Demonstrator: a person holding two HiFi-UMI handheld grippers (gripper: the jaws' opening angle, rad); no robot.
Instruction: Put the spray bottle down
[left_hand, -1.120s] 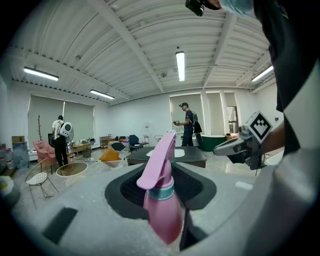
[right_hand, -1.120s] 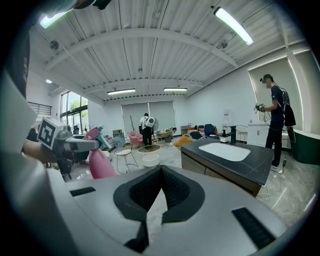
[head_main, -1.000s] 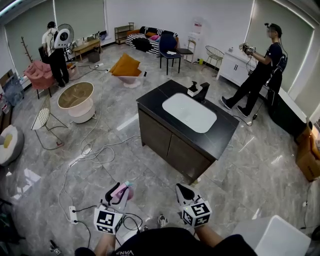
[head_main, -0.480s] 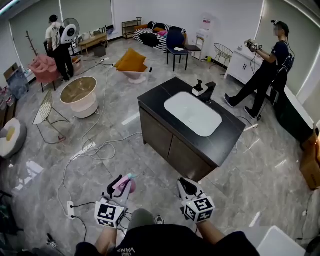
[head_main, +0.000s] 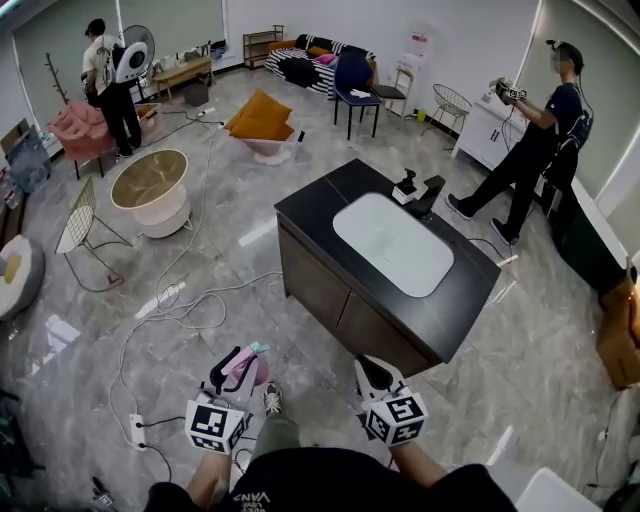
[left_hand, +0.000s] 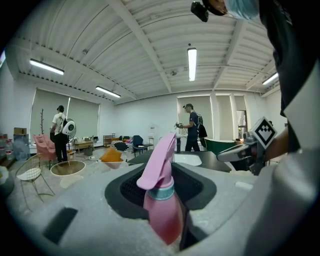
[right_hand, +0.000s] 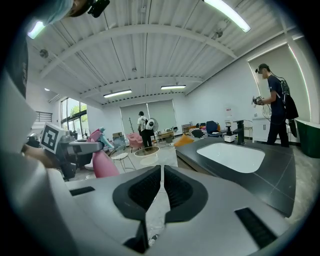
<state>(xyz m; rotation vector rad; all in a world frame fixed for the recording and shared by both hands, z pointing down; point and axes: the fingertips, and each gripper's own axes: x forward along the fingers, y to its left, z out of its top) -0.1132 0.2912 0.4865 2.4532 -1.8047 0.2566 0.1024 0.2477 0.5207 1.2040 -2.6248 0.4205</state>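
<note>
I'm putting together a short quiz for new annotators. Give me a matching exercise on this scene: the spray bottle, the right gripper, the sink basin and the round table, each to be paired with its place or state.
Things:
1. spray bottle
2. right gripper
3. sink basin
4. round table

Places or states:
A. set into the black counter
B. shut, nothing between its jaws
C. on the floor beside a wire chair
D. pink, clamped in the left gripper

Pairs: 1-D; 2-B; 3-A; 4-C
</note>
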